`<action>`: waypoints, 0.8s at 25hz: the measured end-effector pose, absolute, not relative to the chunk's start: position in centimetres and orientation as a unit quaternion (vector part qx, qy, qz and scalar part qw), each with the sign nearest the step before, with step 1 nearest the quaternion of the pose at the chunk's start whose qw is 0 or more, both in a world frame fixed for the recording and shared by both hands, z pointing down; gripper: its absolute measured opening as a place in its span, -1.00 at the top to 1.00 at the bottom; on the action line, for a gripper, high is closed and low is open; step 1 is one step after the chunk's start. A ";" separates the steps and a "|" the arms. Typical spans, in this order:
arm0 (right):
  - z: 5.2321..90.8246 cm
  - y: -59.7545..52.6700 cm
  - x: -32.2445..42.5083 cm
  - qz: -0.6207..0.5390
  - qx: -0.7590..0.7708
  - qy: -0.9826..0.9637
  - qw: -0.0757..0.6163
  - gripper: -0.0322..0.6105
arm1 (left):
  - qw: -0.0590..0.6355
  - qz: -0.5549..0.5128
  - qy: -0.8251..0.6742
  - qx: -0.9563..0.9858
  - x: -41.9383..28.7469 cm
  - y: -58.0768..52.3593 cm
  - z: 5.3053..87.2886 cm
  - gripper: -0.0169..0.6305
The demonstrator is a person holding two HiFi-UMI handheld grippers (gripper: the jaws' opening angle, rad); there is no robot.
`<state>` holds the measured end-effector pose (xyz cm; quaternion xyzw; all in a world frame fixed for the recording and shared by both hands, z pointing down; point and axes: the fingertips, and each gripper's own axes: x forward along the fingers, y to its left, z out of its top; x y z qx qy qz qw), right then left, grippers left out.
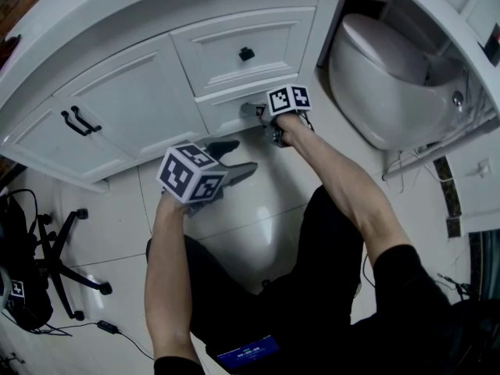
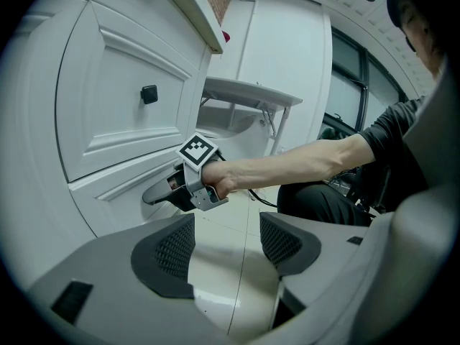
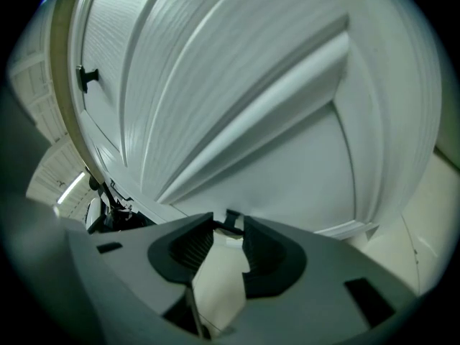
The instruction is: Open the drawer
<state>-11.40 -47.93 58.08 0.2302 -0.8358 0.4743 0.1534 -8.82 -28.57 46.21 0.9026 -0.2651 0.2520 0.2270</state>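
Observation:
The white vanity has two drawers. The lower drawer (image 1: pixel 226 116) (image 3: pixel 287 142) looks closed or nearly so. Its small dark knob (image 3: pixel 231 220) sits between the tips of my right gripper (image 1: pixel 260 114) (image 3: pixel 230 227), whose pads close on it from both sides. In the left gripper view, the right gripper (image 2: pixel 154 192) reaches against the drawer front (image 2: pixel 108 189). My left gripper (image 1: pixel 234 157) (image 2: pixel 219 246) hangs open over the floor tiles in front of the cabinet, holding nothing. The upper drawer (image 1: pixel 273 30) has a black knob (image 1: pixel 247 53) (image 2: pixel 149 94).
A white toilet (image 1: pixel 391 76) stands right of the vanity. Cabinet doors with black bar handles (image 1: pixel 78 121) lie to the left. An office chair base (image 1: pixel 66 260) and a cable (image 1: pixel 109 328) are on the floor at the left. The person's legs fill the lower middle.

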 end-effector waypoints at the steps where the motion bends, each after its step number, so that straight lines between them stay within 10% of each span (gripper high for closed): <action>1: 58.1 -47.7 -11.3 0.471 0.227 -0.837 0.158 0.42 | 0.227 0.252 -0.265 0.903 -8.8 -28.6 46.2 0.06; 20: 58.2 -43.7 -10.2 0.449 0.205 -0.843 0.215 0.43 | 0.219 0.258 -0.262 0.904 -7.6 -25.8 45.5 0.06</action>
